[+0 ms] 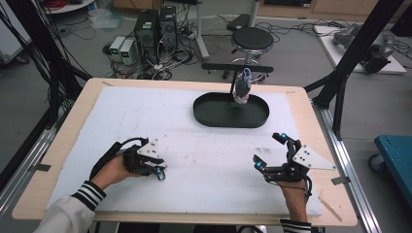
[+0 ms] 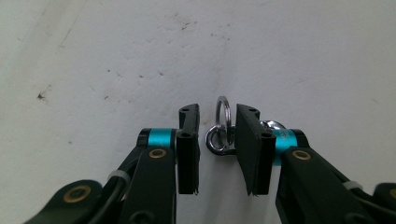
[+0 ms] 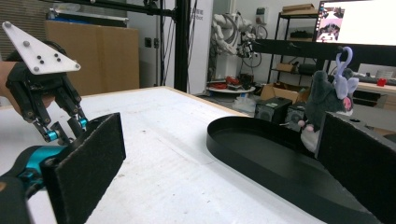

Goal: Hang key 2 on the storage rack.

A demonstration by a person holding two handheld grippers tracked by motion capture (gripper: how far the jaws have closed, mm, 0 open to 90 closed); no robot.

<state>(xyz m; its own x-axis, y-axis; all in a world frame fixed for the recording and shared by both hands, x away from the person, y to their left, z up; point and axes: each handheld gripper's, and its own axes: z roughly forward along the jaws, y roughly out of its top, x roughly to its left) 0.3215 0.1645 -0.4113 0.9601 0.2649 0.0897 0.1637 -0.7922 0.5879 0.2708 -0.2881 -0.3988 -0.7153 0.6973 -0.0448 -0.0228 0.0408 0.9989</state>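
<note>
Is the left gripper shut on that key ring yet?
Not yet. The left gripper has its jaws around the key ring, but a gap shows beside the left pad; only the right pad looks to touch.

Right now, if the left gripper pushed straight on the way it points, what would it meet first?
The left gripper points down at the white table cover. Between its fingers lie small metal rings, so it would likely meet those first, then the cover right beneath.
</note>
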